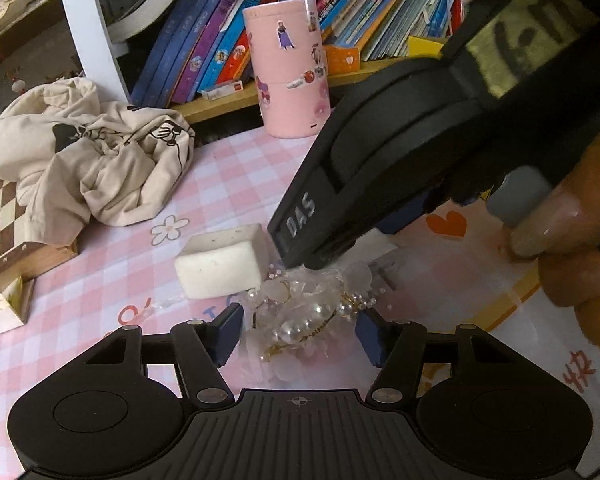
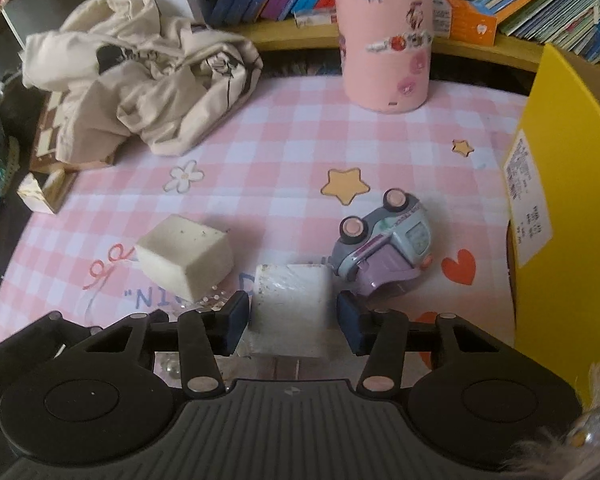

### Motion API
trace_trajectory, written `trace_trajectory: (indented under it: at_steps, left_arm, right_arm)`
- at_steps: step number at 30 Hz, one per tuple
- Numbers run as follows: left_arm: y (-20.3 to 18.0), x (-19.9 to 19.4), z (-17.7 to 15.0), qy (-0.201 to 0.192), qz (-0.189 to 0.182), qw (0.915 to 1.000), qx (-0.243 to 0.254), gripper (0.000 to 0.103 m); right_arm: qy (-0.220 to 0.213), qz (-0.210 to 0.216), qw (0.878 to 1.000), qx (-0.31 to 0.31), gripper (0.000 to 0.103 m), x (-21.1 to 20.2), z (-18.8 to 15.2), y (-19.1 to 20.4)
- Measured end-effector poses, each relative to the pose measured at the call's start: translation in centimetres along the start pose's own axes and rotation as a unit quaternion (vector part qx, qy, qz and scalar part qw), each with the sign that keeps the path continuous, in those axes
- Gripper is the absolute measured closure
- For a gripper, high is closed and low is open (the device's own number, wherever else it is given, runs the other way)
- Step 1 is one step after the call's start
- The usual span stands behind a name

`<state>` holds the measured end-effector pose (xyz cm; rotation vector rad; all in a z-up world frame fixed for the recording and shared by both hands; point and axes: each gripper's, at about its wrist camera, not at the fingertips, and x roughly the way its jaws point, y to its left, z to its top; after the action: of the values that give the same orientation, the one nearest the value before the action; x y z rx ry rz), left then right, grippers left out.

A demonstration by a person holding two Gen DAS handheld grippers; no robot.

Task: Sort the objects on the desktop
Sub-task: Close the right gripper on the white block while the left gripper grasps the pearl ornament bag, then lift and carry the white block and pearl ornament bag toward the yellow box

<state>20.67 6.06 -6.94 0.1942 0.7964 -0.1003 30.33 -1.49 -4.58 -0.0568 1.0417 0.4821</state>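
Blocks (image 2: 186, 258), two, one (image 2: 290, 300) clamped in right gripper (image 2: 292, 320); left gripper (image 1: 298, 334) astride one pearl ornament (image 1: 308, 312), grip unclear.

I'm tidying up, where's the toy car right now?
In the right wrist view, the toy car lies tipped on its side on the checked cloth, right of the white block between that gripper's fingers.

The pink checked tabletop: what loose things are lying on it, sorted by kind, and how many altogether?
White foam blocks: 2
Pearl hair ornament: 1
Purple toy car: 1
Pink stickered canister: 1
Cream printed garment: 1
Total: 6
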Motion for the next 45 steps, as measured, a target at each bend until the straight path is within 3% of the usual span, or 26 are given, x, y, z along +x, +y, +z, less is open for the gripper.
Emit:
trace_trajectory:
  at_steps: [7,10,12,20,27,31,45]
  left_arm:
    - [0.2,0.3,-0.1,-0.008,-0.008,0.9999,-0.009,0.047]
    - [0.3,0.2,-0.2,-0.01,-0.013,0.9998,-0.012,0.053]
    - [0.5,0.0,-0.4,-0.005,-0.015,0.9998,-0.011,0.064]
    - [1.5,-3.0,-2.1,0.002,-0.023,0.999,-0.038,0.078]
    - [3.6,-6.8,-4.5,0.004,-0.011,0.995,-0.099,0.079]
    - [4.5,-9.4,-5.1,-0.015,-0.003,0.9914,-0.13,0.079]
    - [3.8,-14.3,-6.2,-0.044,-0.003,0.9899,-0.135,0.079]
  right_arm:
    - [-0.004,-0.018,0.998,-0.056,0.059,0.6,-0.4,1.0]
    - [-0.005,-0.014,0.998,-0.062,0.06,0.6,-0.4,0.8]
    - [-0.003,-0.012,0.998,-0.056,0.06,0.5,-0.4,0.6]
    - [-0.013,0.007,0.999,-0.05,0.061,-1.7,-1.7,0.5]
    - [-0.015,0.009,0.999,-0.037,0.061,-3.7,-3.5,0.2]
    - [-0.017,0.015,0.999,-0.047,0.061,-5.3,-4.9,0.4]
    - [-0.01,0.03,0.997,-0.073,0.061,-10.5,-11.0,1.5]
